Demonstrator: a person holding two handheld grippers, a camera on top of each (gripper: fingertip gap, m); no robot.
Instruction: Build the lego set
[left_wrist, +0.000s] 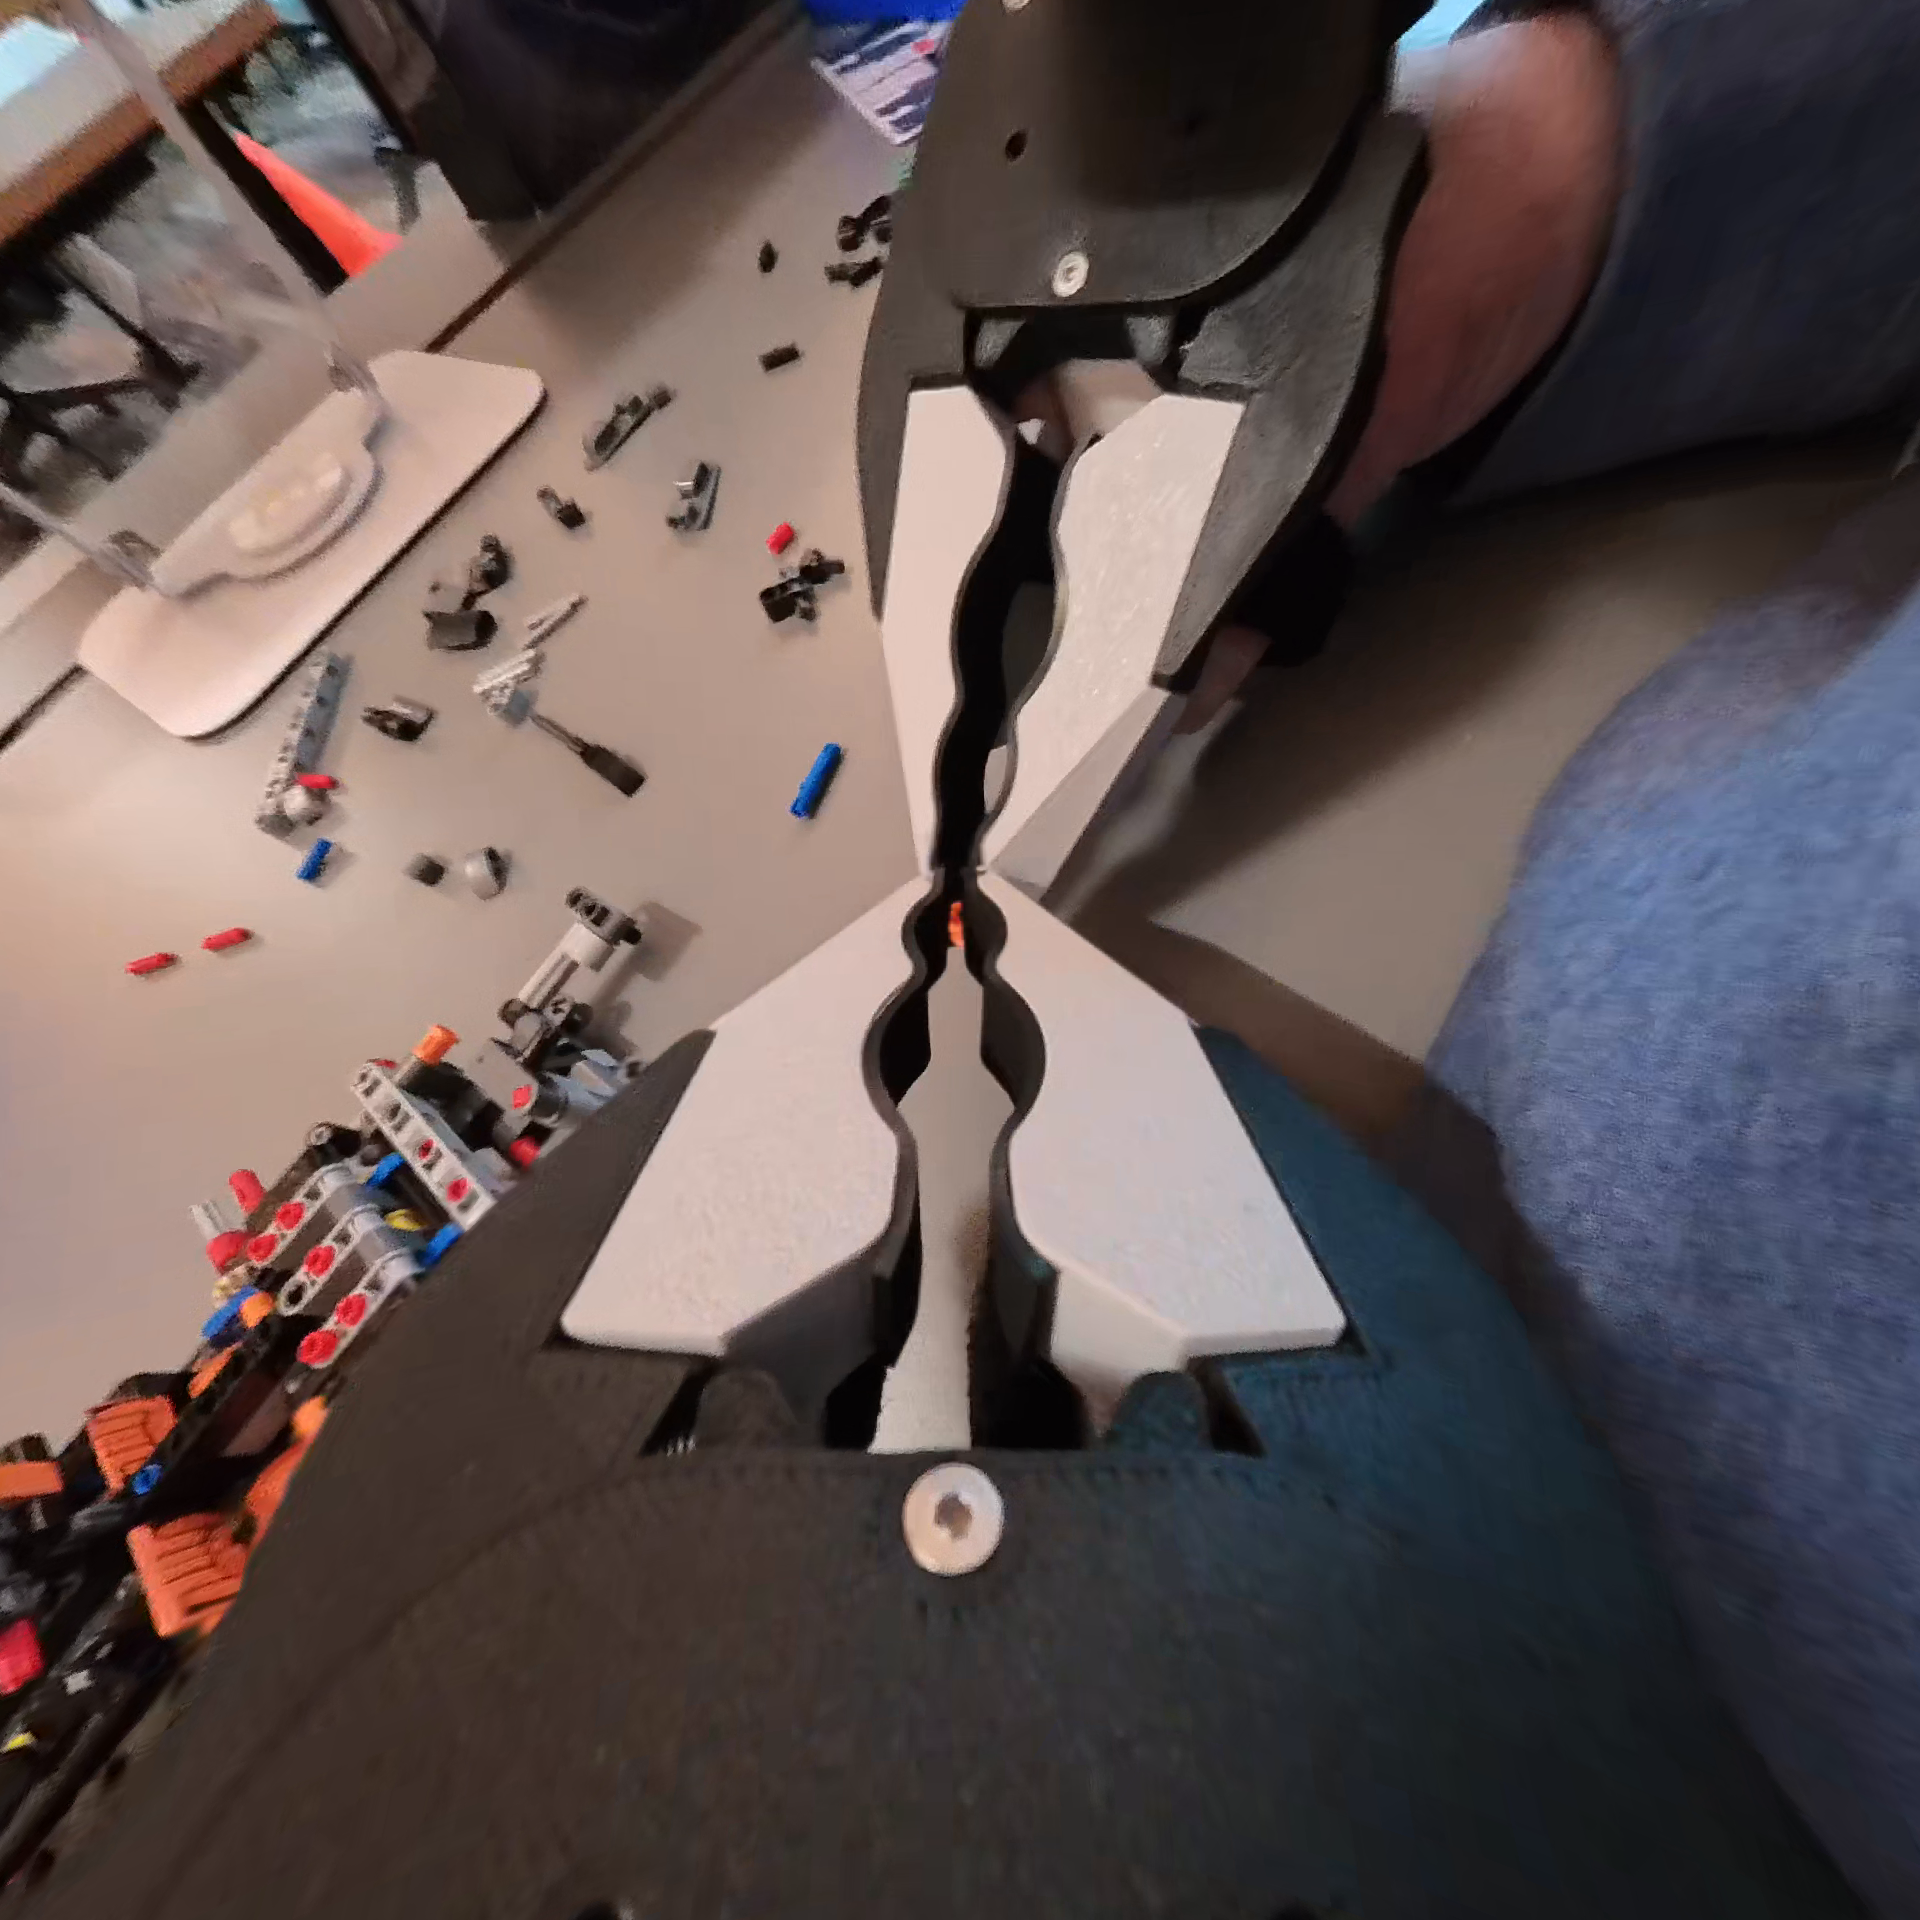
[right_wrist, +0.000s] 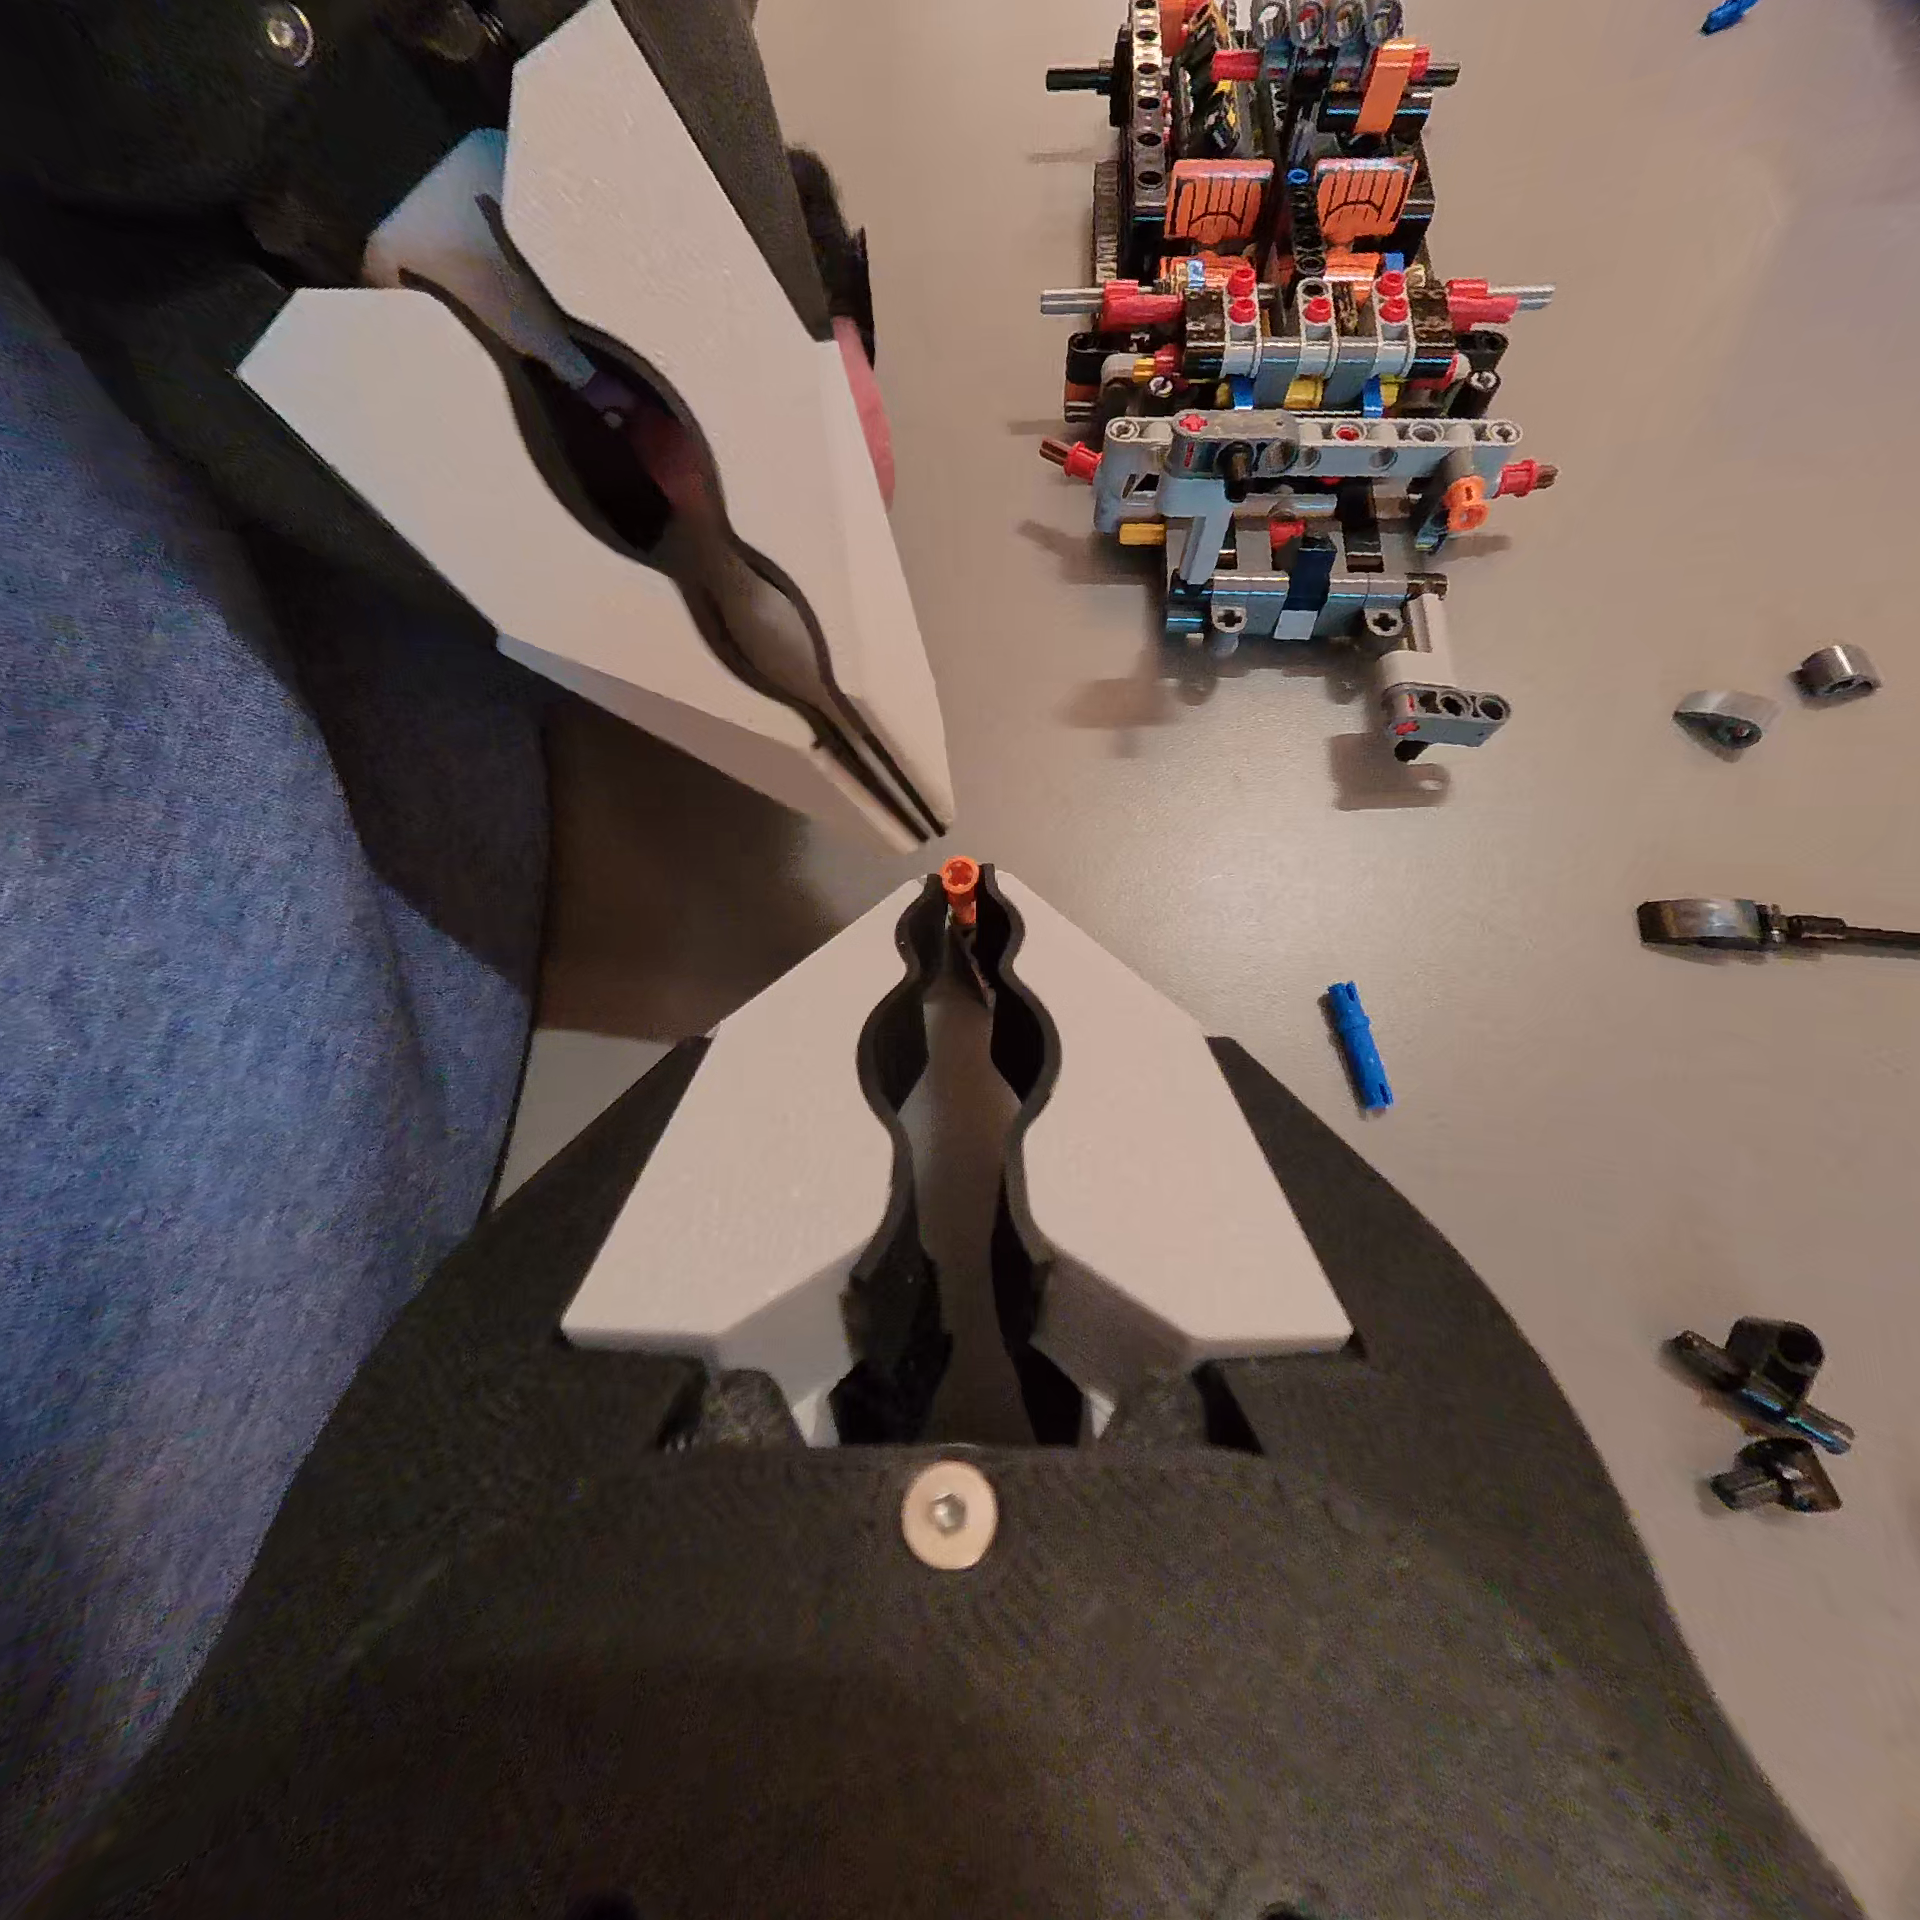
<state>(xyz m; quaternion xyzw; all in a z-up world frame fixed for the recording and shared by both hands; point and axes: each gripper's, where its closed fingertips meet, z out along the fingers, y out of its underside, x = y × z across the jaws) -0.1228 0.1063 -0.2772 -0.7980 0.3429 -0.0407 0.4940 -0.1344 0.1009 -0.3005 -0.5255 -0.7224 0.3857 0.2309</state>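
Note:
My right gripper (right_wrist: 958, 896) is shut on a small orange pin (right_wrist: 958, 879) that sticks out past its tips. My left gripper (right_wrist: 928, 824) comes in from the upper left, shut, with its tips just short of the pin's end. In the left wrist view my left gripper (left_wrist: 951, 894) meets the right gripper (left_wrist: 958, 854) tip to tip above the table edge, and the orange pin (left_wrist: 954, 925) shows through the slit between the fingers. The part-built lego model (right_wrist: 1299, 416) stands on the grey table to the right; it also shows in the left wrist view (left_wrist: 395, 1174).
Loose parts lie on the table (right_wrist: 1143, 883): a blue pin (right_wrist: 1358, 1044), a black axle piece (right_wrist: 1704, 923), two grey curved pieces (right_wrist: 1725, 715), black connectors (right_wrist: 1766, 1392), red pins (left_wrist: 187, 951). A white stand base (left_wrist: 312, 540) sits further back. A person's blue clothing (right_wrist: 208, 831) fills the near side. The grippers are tip to tip, or close to it.

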